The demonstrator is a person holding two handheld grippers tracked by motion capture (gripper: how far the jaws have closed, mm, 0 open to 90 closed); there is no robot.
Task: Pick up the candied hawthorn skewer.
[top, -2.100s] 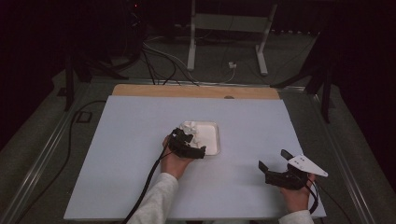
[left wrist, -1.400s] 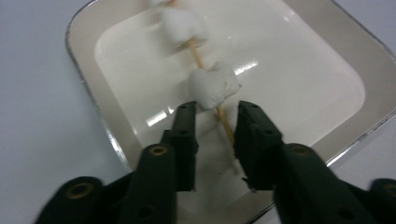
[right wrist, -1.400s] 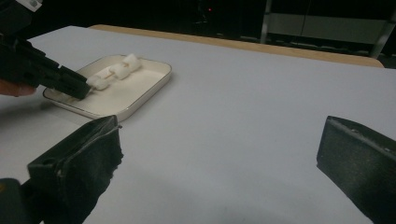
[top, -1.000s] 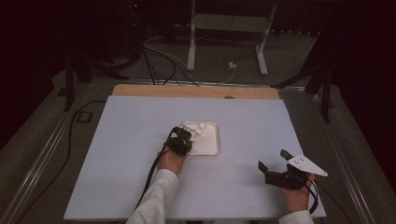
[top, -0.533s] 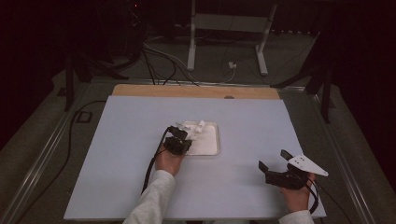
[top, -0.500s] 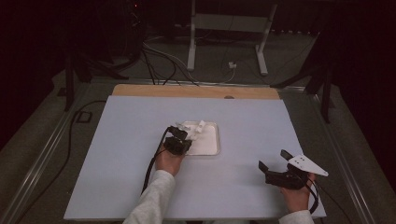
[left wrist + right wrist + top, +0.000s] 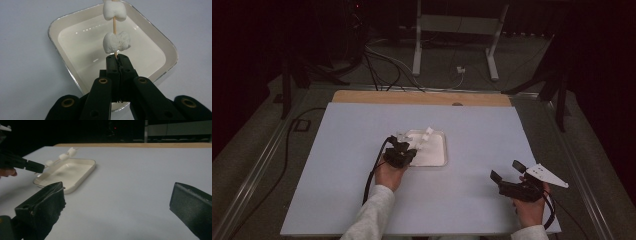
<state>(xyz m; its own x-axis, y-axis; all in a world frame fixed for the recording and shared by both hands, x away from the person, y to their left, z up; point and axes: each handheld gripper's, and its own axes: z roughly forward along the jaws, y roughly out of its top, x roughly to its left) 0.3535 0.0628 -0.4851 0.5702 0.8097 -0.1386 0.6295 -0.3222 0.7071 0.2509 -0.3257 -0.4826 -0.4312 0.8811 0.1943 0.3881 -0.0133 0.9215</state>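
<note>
Left hand-held gripper (image 7: 117, 65) clenched on the skewer (image 7: 114, 23) of marshmallows, held above the white tray (image 7: 62, 25) on the table (image 7: 337, 150); right hand-held gripper (image 7: 508, 175) released, idle; risk: thin stick twisting in the grip, marshmallows sliding off.

Your left gripper (image 7: 117, 58) had its jaws pressed together, your left hand (image 7: 390, 172) reaching forward mid-table; your right gripper (image 7: 507, 172) lay low near the table's right front, jaws spread wide, your right hand (image 7: 529, 207) behind it.
</note>
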